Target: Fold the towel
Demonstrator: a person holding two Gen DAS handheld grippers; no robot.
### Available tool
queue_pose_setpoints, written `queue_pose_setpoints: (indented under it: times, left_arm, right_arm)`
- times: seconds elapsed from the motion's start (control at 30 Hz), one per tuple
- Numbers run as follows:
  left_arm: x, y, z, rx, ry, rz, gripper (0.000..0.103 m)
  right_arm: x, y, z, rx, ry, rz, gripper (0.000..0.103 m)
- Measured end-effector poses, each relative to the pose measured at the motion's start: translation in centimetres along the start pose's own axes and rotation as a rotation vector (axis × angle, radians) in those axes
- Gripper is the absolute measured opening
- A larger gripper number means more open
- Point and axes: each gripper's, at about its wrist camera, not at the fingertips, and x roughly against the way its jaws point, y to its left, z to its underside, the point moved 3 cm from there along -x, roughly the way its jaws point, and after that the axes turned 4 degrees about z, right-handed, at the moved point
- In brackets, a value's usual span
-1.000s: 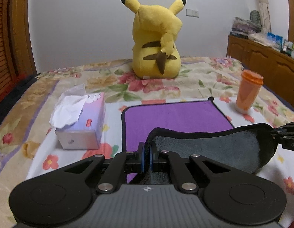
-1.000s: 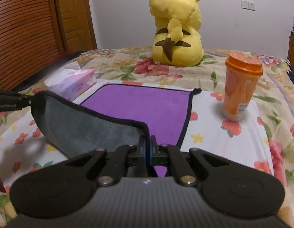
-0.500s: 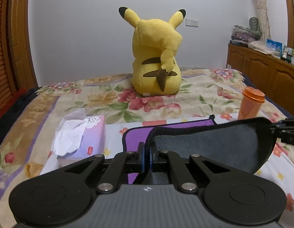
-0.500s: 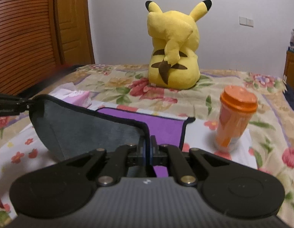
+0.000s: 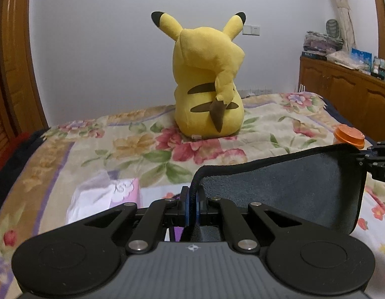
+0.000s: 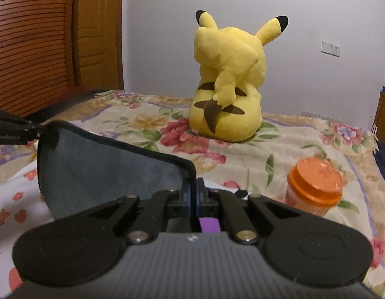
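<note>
Left wrist view: left tool [image 5: 192, 199], black w/ blue pads, is clamped on the black-trimmed corner of the towel [image 5: 287, 186], a soft cloth w/ grey underside and purple face. The towel hangs lifted above the bed [image 5: 147, 149], its grey side toward the camera, top hem stretched to the right where the right tool [image 5: 366, 155] pinches the other corner. Only a sliver of purple shows below the pads. A pale lilac tissue box [image 5: 122, 191] w/ white tissue sticking out sits on the floral bedspread to the left, partly hidden behind the tool's linkage. A yellow plush toy w/ black-tipped ears [image 5: 208, 82] sits upright farther back, facing away. An orange-lidded plastic cup [image 5: 349, 137] peeks over the towel's top edge at right. A wooden cabinet [image 5: 346, 87] stands along the right wall.

Right wrist view: right tool [image 6: 193, 199] is closed on the towel's [image 6: 107, 172] near corner; grey side hangs to the left, hem running up to the left tool [image 6: 36, 132], which grips the far corner. Purple patch visible under the pads. Orange cup [image 6: 314, 189] stands on the bed [image 6: 242, 159] just right of the tool. Plush [image 6: 229, 79] sits behind, well apart from the towel. A slatted wooden door [image 6: 30, 37] fills the left side.
</note>
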Motion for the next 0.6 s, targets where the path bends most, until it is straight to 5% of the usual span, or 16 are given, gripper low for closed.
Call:
queue_pose_setpoints:
  times: [0.6]
  left_arm:
    - [-5.1, 1.1, -1.2, 0.015, -0.021, -0.016, 0.008]
  right_arm:
    - [-4.8, -0.8, -0.2, 0.007, -0.022, 0.073, 0.004]
